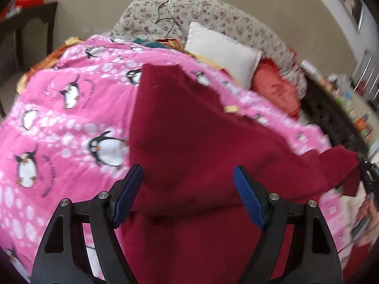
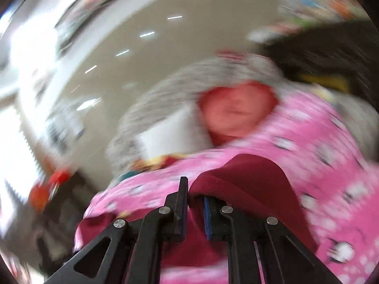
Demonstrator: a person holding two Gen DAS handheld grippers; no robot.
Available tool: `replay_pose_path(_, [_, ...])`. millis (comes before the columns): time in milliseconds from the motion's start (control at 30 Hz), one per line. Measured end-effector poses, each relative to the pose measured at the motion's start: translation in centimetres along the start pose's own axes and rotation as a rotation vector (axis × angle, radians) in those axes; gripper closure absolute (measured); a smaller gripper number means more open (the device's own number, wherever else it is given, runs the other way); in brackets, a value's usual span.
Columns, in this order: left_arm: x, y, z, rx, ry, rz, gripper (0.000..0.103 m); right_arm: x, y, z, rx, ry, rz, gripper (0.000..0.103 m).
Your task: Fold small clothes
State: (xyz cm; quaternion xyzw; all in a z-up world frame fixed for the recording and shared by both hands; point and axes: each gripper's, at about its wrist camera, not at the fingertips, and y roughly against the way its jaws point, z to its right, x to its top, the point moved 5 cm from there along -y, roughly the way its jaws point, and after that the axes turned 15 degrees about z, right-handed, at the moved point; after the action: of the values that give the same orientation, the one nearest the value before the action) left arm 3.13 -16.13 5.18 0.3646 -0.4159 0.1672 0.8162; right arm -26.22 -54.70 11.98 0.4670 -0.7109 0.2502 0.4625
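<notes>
Maroon cloth [image 1: 194, 127] lies spread over a pink penguin-print blanket [image 1: 59, 123] on a bed or sofa, with a white pillow [image 1: 222, 54] and a red cushion [image 1: 277, 90] behind it against floral upholstery [image 1: 213, 14]. The left gripper [image 1: 188, 189] hangs just above the near part of the garment with its blue pads [image 1: 248, 198] spread wide and nothing between them. The right gripper [image 2: 194, 210] has its fingers drawn narrow, and a fold of the same maroon cloth [image 2: 248, 172] rises over and around them; it appears to be pinched there, lifting an edge clear of the blanket. That view is heavily smeared by motion, so the far room cannot be read.

The step in hand looks like the first fold: one edge is raised on the right while the left side remains ungrasped. Next, the left gripper would likely need to come down and close on the near edge, so both sides can be carried across evenly without bunching.
</notes>
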Motion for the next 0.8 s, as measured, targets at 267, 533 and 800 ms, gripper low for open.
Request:
replay_pose_path(267, [0.8,-0.7,0.4,-0.191,0.160,-0.009,0.023,-15.2,-7.8,-19.6,0.317,0.373,-0.337,0.066])
replay_pose_path(533, [0.4,-1.1,-1.0,-0.181,0.186,-0.034,0.023,-20.4,-8.0,-21.0,0.357,0.444,-0.460,0.052])
replay_pose_path(800, [0.1,-0.6,-1.1,-0.190,0.205,-0.028,0.023,-19.0,-6.9,-21.2,0.374,0.363,-0.438,0.051])
